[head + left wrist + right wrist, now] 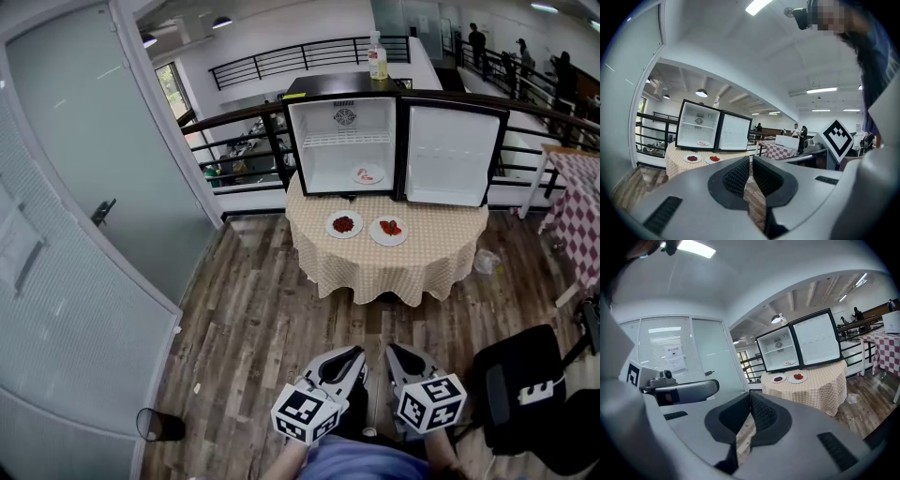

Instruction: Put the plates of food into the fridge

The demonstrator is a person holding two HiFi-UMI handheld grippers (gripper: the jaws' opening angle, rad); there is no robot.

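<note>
Open wooden floor [262, 309] separates the closed, empty left gripper [356, 356] and right gripper [395, 353] from the table [403, 272], where the dark-food plate [344, 224] and red-food plate [388, 230] lie well ahead.

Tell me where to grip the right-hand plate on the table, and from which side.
Pinch the near rim of the right-hand plate, probably coming low from the table front. It lies flat, food heaped centrally, and the fridge blocks the far side.
</note>
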